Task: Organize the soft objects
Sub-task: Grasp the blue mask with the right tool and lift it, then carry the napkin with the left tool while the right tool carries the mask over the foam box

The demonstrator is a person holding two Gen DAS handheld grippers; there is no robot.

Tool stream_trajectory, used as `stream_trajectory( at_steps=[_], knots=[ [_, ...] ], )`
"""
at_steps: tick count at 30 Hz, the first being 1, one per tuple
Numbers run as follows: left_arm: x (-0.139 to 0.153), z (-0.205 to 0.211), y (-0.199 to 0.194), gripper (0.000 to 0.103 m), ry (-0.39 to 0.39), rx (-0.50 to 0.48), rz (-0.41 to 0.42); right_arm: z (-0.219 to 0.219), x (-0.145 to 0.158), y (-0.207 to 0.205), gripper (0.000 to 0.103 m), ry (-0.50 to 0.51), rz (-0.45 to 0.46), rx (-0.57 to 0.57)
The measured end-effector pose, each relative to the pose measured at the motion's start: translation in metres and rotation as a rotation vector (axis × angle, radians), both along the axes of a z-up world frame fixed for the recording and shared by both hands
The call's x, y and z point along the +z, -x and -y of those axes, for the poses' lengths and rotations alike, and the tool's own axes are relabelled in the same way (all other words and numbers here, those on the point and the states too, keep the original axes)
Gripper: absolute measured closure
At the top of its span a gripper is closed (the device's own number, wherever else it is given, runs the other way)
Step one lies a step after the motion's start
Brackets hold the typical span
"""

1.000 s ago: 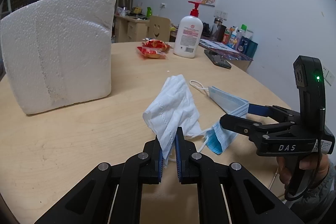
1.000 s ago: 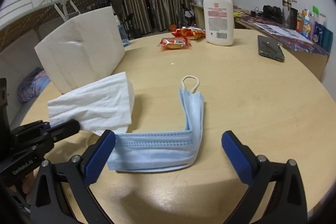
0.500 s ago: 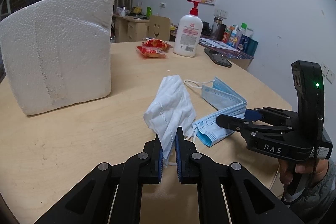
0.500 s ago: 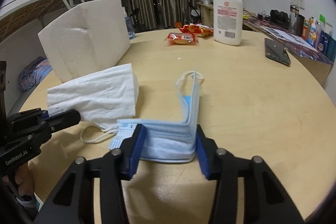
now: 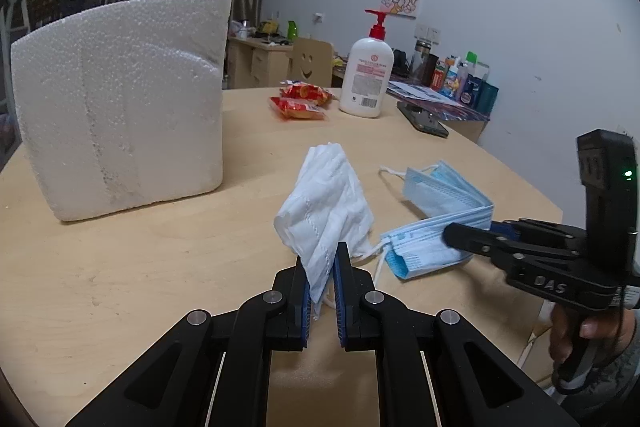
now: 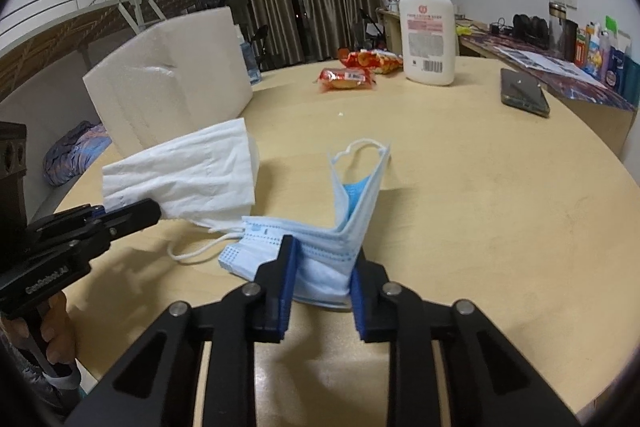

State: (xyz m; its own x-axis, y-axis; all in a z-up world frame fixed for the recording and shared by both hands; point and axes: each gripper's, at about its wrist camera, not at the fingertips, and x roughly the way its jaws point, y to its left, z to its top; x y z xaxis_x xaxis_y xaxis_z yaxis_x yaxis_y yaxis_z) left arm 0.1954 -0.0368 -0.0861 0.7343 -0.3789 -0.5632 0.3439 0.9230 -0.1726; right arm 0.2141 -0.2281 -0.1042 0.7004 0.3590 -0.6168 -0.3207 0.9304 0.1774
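Black body of the right gripper (image 5: 468,241), beside the folded pale blue pleated face mask (image 5: 436,223): white letters "DAS". Black body of the left gripper (image 6: 154,211): small white lettering, blurred, not surely readable. White pump bottle with red pump (image 6: 427,37): label print illegible.

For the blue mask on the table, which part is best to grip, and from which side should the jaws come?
Grip the blue mask at its folded, bunched near edge, coming in low from the table's near side. There the layers stack thick, while the far part stands up thin and its ear loop is floppy. The right gripper is placed this way; its jaws have just been closing, and its pads press the fold.
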Motion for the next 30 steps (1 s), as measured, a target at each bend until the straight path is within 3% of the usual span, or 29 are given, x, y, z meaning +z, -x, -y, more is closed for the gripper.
stream_trajectory(
  at_steps=[5,10,21,30],
  knots=[
    [0.001,-0.001,0.001,0.093,-0.002,0.005,0.015,0.004,0.007,0.008,0.075,-0.028,0.021,0.013],
    [0.002,-0.003,0.005,0.093,-0.004,0.015,0.018,0.011,0.008,0.013,0.088,-0.021,0.034,-0.023],
    [0.006,-0.008,0.024,0.093,-0.013,0.042,0.033,0.019,0.024,0.032,0.088,-0.039,0.1,-0.026],
    [0.024,-0.01,0.054,0.093,-0.053,0.078,0.112,0.018,0.034,0.051,0.088,-0.045,0.15,-0.02]
  ],
)
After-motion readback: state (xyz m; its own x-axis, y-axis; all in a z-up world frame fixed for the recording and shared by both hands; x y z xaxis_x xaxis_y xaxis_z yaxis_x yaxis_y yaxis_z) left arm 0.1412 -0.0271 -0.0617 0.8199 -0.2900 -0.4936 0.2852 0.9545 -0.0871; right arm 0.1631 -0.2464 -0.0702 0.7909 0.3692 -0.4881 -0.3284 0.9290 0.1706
